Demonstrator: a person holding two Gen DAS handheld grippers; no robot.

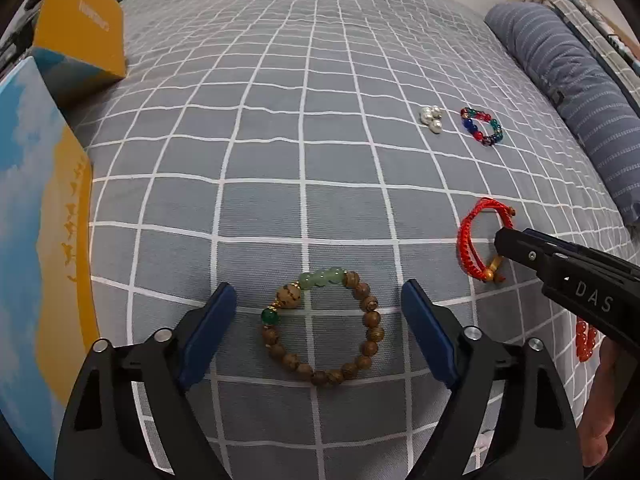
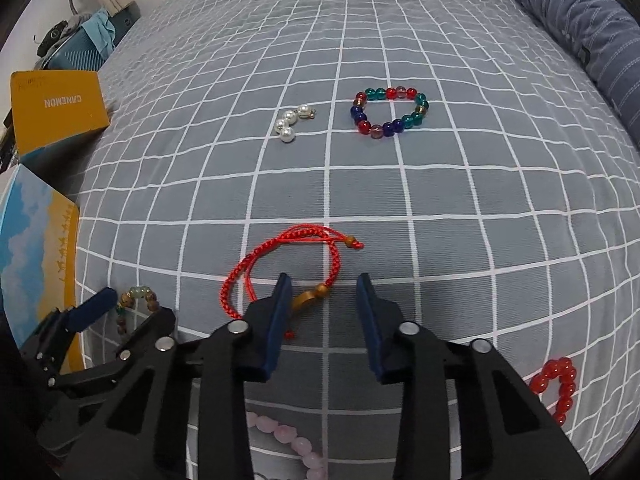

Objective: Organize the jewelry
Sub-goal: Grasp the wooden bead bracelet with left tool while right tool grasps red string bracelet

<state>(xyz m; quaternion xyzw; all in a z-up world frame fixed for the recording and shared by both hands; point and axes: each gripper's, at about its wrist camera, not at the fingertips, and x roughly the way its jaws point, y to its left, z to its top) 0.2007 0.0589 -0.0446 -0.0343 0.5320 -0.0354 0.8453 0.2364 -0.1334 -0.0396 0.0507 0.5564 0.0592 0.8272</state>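
I am looking down along both tools at a bed covered in a grey checked bedspread (image 1: 304, 128), with the jewelry spread across it. My left gripper (image 1: 318, 312) is hanging over the wooden bead bracelet (image 1: 324, 326), its blue pads (image 1: 212, 328) standing wide apart on either side of the ring of beads and touching none of them; that bracelet is lying flat, its green beads on the far side. My right gripper (image 2: 324, 312) is pointing down at the red cord bracelet (image 2: 280, 268), and its fingers are standing part way apart, with the gold charm (image 2: 308, 298) of the cord sitting just inside the left finger; I am not seeing the pads pressing on anything, so nothing is being held. Farther up the bed, the pearl piece (image 2: 292, 122) is lying just beside the multicoloured glass bead bracelet (image 2: 390, 112), the two apart from each other. A red bead bracelet (image 2: 558, 384) is lying near the right edge of the right wrist view, and a pink bead bracelet (image 2: 296, 444) is showing beneath that tool. To the left, an orange and blue box (image 1: 80, 28) is standing on the bed with its lid (image 1: 36, 216) nearer to me, well apart from the bracelets. A striped blue pillow (image 1: 568, 92) is lying along the right side.
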